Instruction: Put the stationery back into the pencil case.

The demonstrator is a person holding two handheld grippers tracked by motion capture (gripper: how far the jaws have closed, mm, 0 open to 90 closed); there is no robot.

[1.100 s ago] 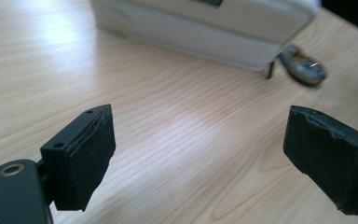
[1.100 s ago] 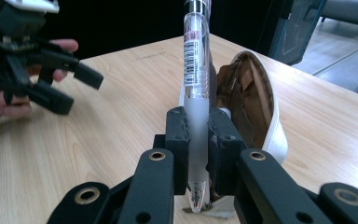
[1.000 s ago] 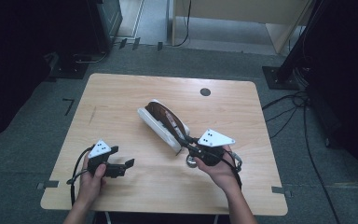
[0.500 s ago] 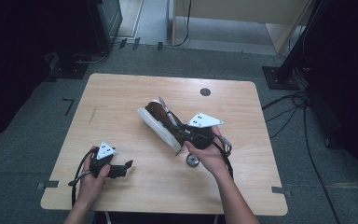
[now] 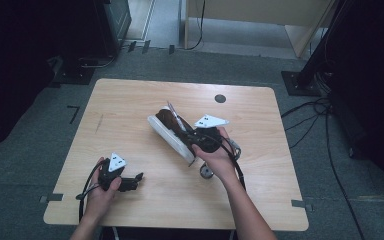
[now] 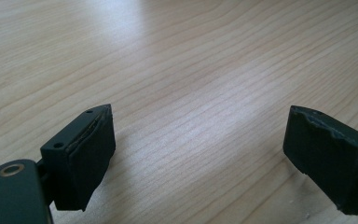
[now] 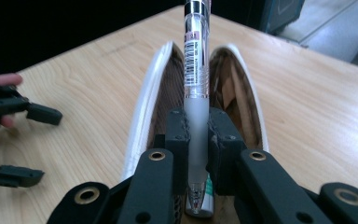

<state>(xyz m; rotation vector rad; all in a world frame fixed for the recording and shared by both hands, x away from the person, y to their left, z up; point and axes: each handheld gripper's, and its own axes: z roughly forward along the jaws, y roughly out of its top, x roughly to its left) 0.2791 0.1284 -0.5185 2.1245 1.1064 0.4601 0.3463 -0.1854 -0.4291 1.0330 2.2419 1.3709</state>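
An open white pencil case (image 5: 166, 134) with a brown inside lies slantwise at the table's middle. My right gripper (image 5: 192, 134) hovers over its near end, shut on a clear pen (image 5: 174, 114) whose far end points up and away. In the right gripper view the pen (image 7: 196, 70) stands between the jaws, in line with the gaping case (image 7: 156, 107), with my right gripper (image 7: 196, 128) clamped on its frosted grip. My left gripper (image 5: 136, 179) rests near the table's front left, open. Its jaws stand wide apart over bare wood in the left gripper view (image 6: 200, 154).
A small round grey object (image 5: 206, 172) lies on the wooden table (image 5: 130, 105) just in front of the right hand. A black round mark (image 5: 220, 98) sits near the far edge. Cables and dark stands surround the table on the floor.
My right gripper has moved left and away from the person, from beside the case to over it, with the pen. The left gripper has barely shifted.
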